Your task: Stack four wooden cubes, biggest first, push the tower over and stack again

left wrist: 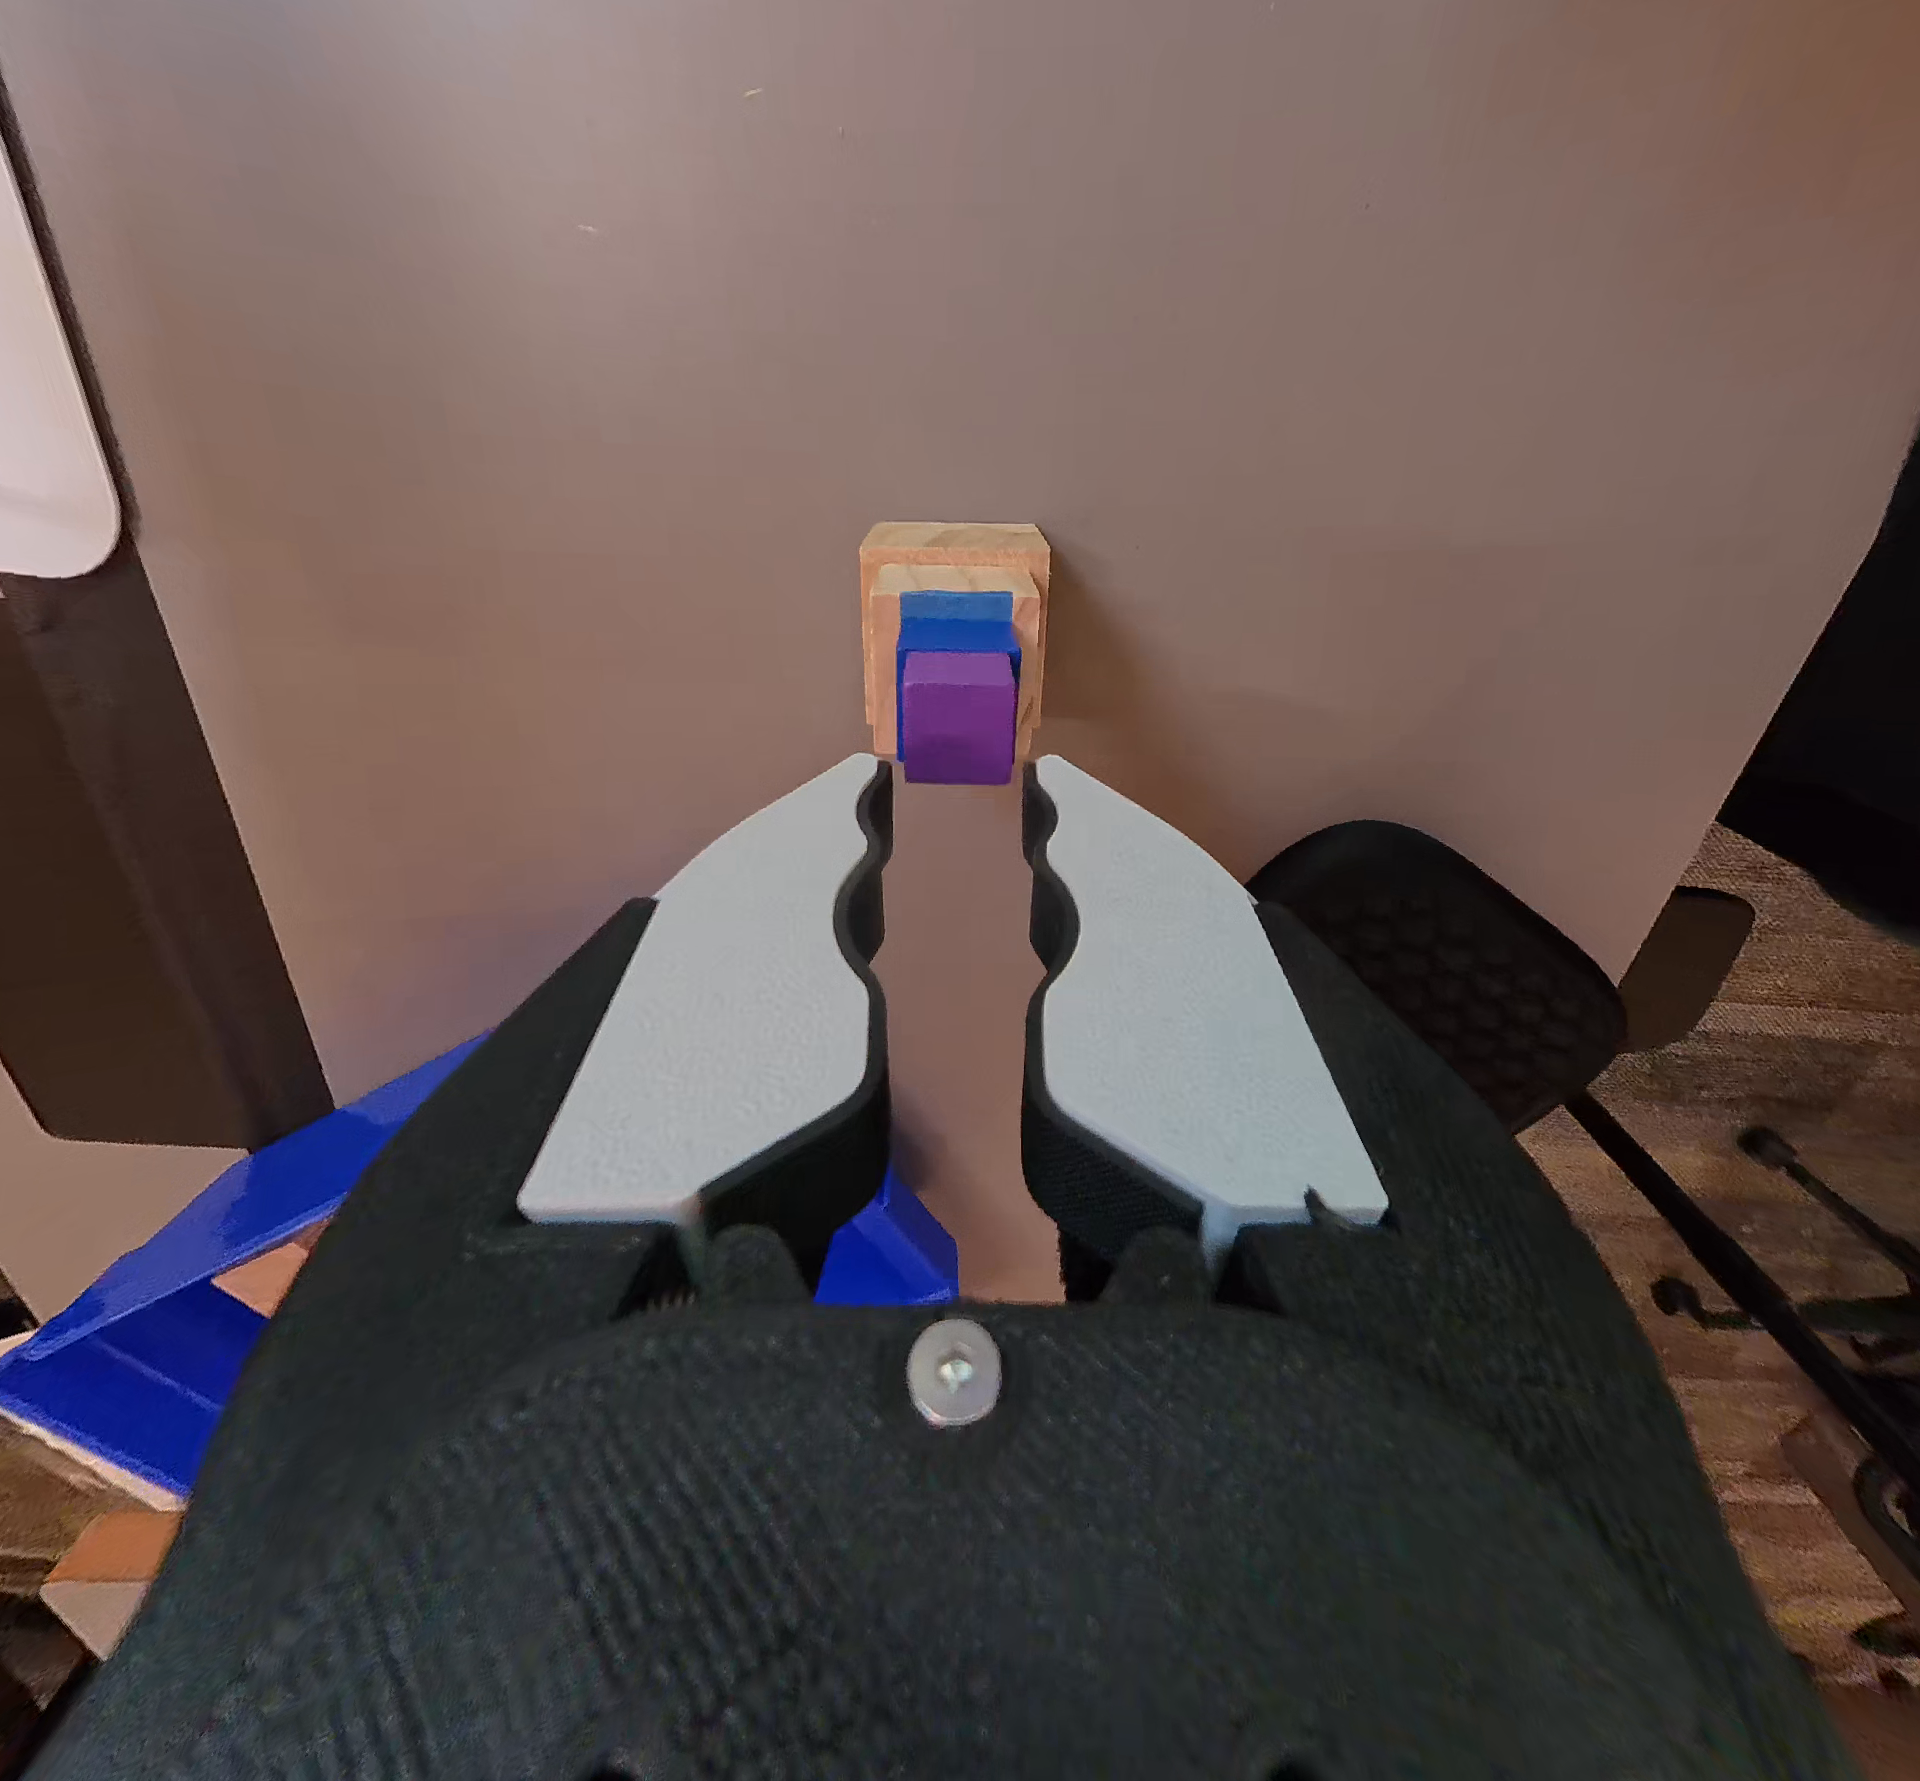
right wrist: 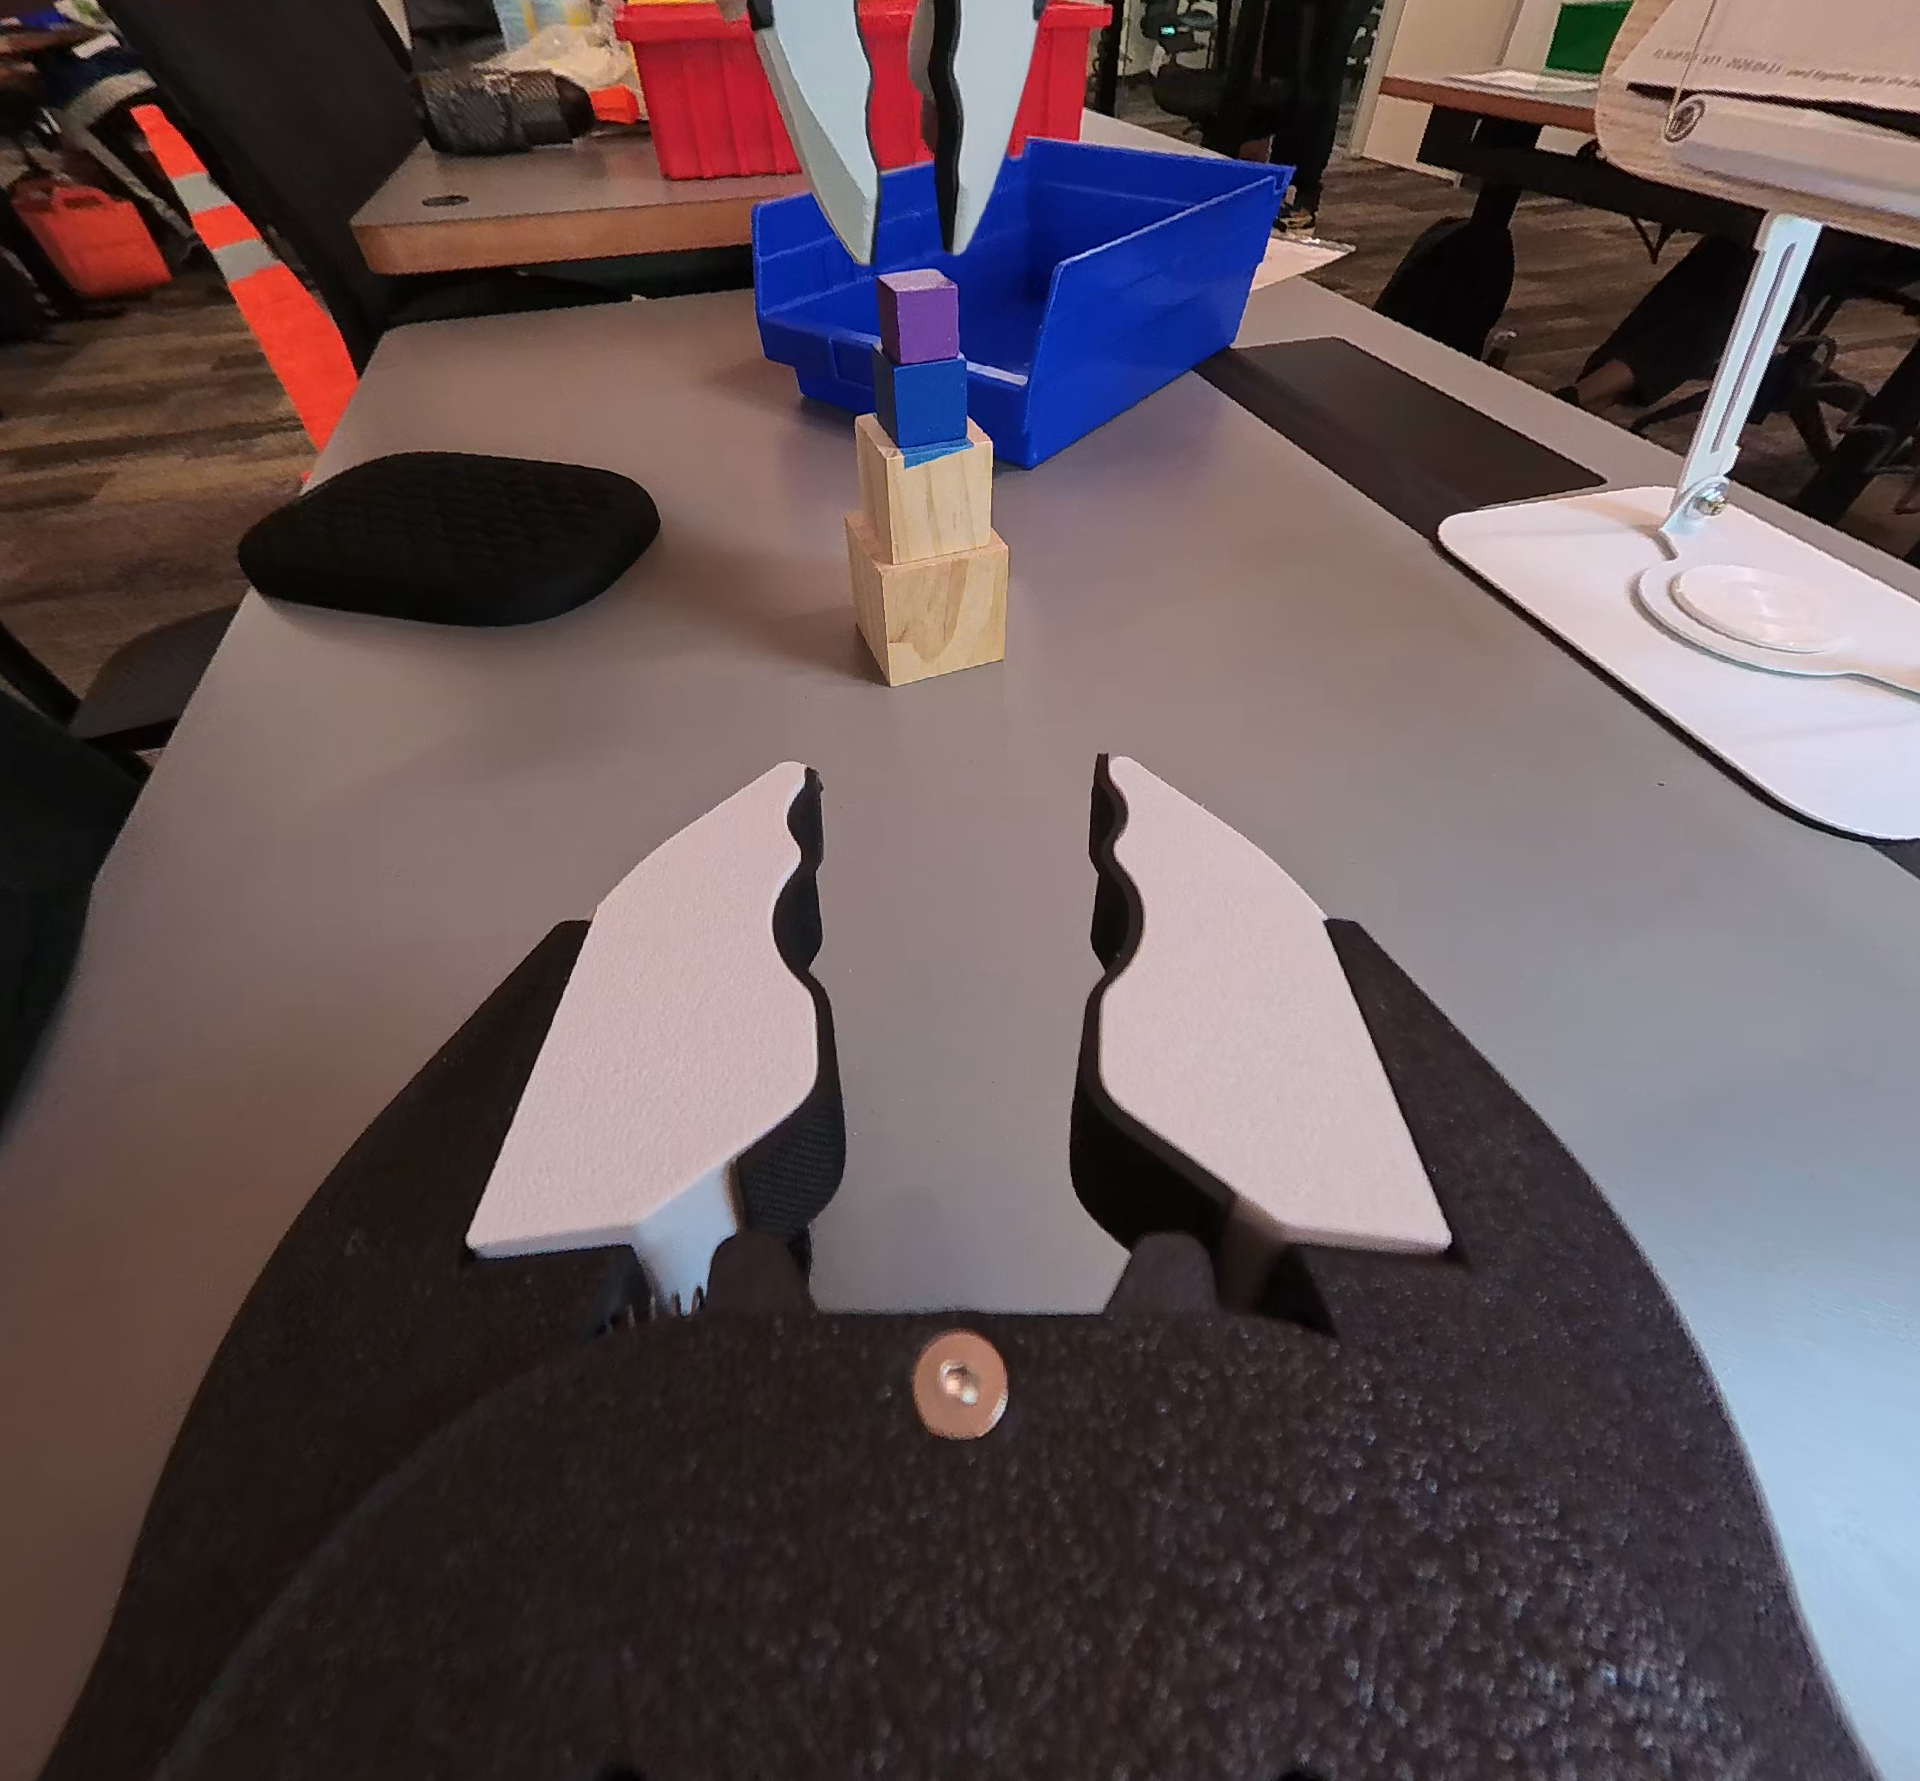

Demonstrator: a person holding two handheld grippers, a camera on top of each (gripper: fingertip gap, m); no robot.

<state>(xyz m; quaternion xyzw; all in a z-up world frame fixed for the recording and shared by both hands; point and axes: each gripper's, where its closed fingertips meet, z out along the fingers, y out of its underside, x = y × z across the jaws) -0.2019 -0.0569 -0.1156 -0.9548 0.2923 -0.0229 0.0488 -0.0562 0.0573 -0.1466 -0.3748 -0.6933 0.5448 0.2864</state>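
Left gripper (right wrist: pixel 906 251) fingers apart, just above purple cube (right wrist: pixel 916 315), right gripper (right wrist: pixel 956 775) wider, bare

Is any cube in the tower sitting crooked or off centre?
Yes, slightly. The blue cube is twisted and shifted left on the smaller wooden cube, itself off centre on the big wooden cube. The purple cube tops the standing tower.

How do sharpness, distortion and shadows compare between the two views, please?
Left wrist view: cube tower is sharp, the blue bin at the edge soft, lighting flat. Right wrist view: wide-angle bending curves the table edges, the tower casts a soft shadow, the background is slightly soft.
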